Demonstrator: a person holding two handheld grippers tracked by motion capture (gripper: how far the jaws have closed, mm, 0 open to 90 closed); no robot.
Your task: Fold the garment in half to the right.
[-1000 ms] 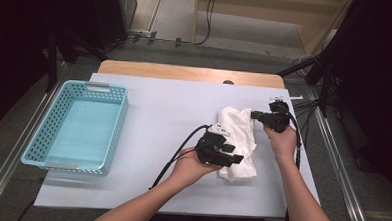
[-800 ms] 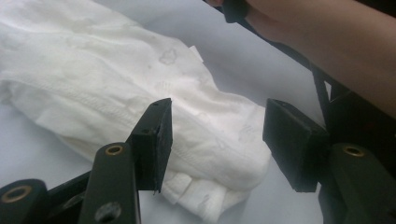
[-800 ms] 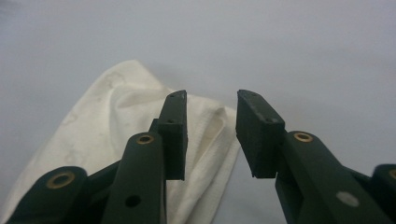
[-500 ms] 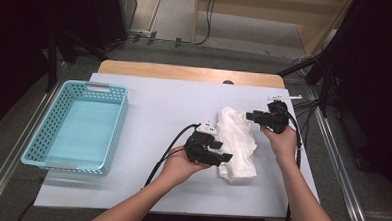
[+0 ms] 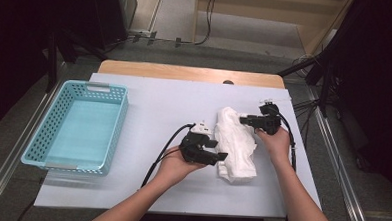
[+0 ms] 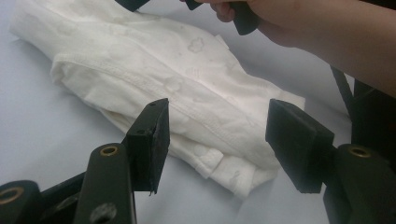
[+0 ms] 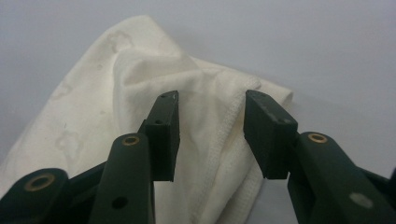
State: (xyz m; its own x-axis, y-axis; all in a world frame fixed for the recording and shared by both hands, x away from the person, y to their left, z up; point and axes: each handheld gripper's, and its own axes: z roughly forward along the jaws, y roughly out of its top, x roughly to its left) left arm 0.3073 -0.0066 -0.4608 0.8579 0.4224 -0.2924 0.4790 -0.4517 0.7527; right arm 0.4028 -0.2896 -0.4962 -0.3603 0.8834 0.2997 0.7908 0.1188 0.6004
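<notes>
Table [image 5: 149, 103], covered by a pale sheet, carries everything here, and its right half is where the work sits. Next in size is the turquoise basket [image 5: 114, 118], standing at the left edge well apart from both hands, probably waiting to receive what is being handled. The white garment [image 5: 235, 142], a soft cloth printed with faint little clouds, lies bunched in a long roll right of centre between the two hands; it rests flat on the sheet rather than hanging, so nothing is lifting it.

The left gripper [image 5: 221, 156] points at the near end of the roll from its left. In the left gripper view [image 6: 219, 135] its jaws stand roughly half apart with the folded hem showing between them, and neither pad presses on the fabric. The right gripper [image 5: 244, 120] lies at the far end, and its jaws have just been opening. In the right gripper view [image 7: 211, 135] a stitched edge runs up the gap, but whether the cloth brushes a pad is hard to judge from that angle; it looks released. Both ends being flanked suggests the hands are re-placing their holds.
</notes>
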